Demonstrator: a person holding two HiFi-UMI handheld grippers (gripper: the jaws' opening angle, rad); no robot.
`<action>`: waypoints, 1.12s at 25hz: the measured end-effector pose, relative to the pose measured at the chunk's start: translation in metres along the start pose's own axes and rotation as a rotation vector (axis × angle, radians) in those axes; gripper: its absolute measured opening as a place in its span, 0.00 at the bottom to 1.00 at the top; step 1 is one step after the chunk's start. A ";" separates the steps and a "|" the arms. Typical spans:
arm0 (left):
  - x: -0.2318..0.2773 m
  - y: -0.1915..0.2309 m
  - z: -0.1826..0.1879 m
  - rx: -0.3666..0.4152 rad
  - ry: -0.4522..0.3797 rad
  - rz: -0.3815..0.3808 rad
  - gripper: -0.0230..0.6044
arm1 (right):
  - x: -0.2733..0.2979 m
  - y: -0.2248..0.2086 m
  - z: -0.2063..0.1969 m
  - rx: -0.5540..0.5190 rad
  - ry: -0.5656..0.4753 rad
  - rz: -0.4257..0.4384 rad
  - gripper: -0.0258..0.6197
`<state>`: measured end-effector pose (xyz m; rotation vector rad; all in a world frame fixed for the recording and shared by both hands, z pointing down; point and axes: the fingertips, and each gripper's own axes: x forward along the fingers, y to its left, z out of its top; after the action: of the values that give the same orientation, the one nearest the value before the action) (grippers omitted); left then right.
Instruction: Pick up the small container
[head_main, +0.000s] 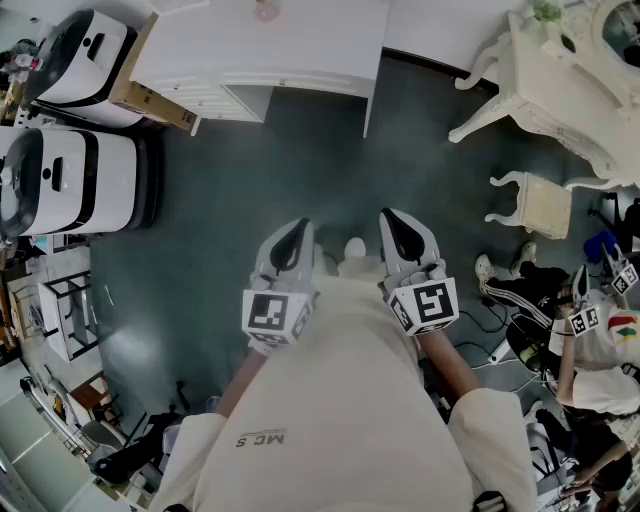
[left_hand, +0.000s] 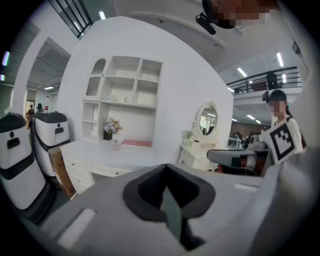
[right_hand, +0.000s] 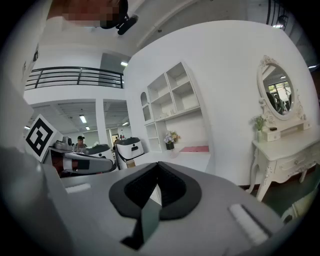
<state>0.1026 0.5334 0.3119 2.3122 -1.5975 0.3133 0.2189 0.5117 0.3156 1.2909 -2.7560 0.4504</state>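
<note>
I hold my left gripper (head_main: 296, 232) and right gripper (head_main: 396, 222) clenched on nothing, level before my chest, because I stand well short of the white desk (head_main: 300, 50) at twelve o'clock. The small pink container (head_main: 264, 10), likely my target, stands toward its back.

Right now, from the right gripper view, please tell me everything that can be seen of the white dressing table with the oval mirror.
The dressing table looks like white painted wood, ornate in style, with curved legs and a shaped front edge. An oval mirror in a carved white frame stands upright on its top. At the mirror's foot are a small plant and a little white box. The table stands on the dark floor, close to the white wall.
</note>
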 end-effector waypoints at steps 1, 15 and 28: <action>0.005 -0.002 0.001 0.000 -0.003 0.001 0.04 | 0.000 -0.005 0.001 -0.002 0.000 0.002 0.04; 0.028 -0.008 0.005 0.001 0.015 0.016 0.04 | 0.003 -0.028 0.008 -0.015 -0.022 -0.011 0.04; 0.024 0.011 0.005 -0.017 0.015 0.059 0.04 | 0.014 -0.023 -0.003 0.019 -0.011 -0.004 0.03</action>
<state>0.1011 0.5069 0.3171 2.2489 -1.6568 0.3285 0.2272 0.4880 0.3267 1.3068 -2.7647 0.4714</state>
